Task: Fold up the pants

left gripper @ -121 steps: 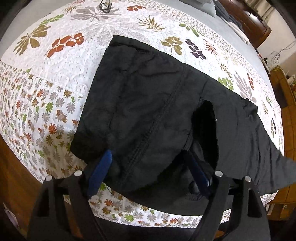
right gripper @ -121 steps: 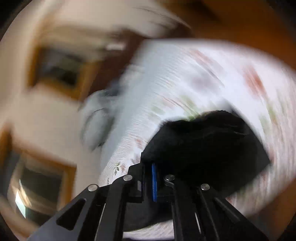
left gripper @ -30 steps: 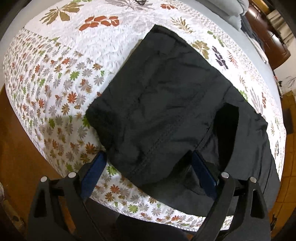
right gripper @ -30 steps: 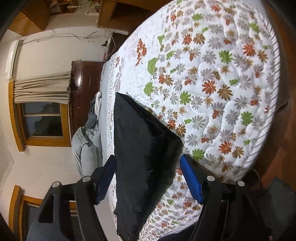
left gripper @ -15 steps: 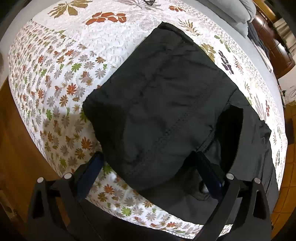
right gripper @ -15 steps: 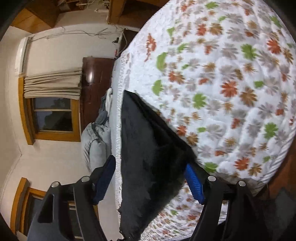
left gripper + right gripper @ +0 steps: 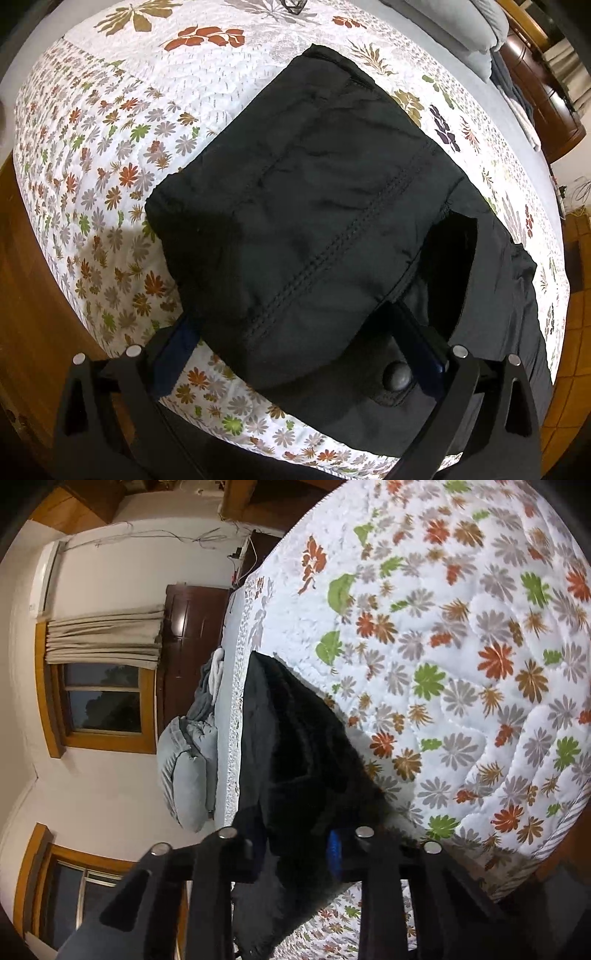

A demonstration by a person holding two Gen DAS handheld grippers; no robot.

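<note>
Black pants (image 7: 314,229) lie partly folded on a floral quilt (image 7: 110,140), one layer doubled over on top, the waistband with its button (image 7: 397,374) at the near edge. My left gripper (image 7: 295,354) is open, its blue pads straddling the near edge of the folded layer. In the right wrist view the pants (image 7: 295,746) show edge-on, and my right gripper (image 7: 295,845) has its jaws narrowed on the near corner of the fabric.
The bed's near edge drops to a wooden floor (image 7: 29,295). Grey bedding (image 7: 188,760) lies by a dark wooden headboard (image 7: 184,635). A window with a curtain (image 7: 103,635) is behind it.
My right gripper moved in along the pants' edge and closed its jaws from wide open onto the corner. My left gripper came closer over the folded layer and stayed open.
</note>
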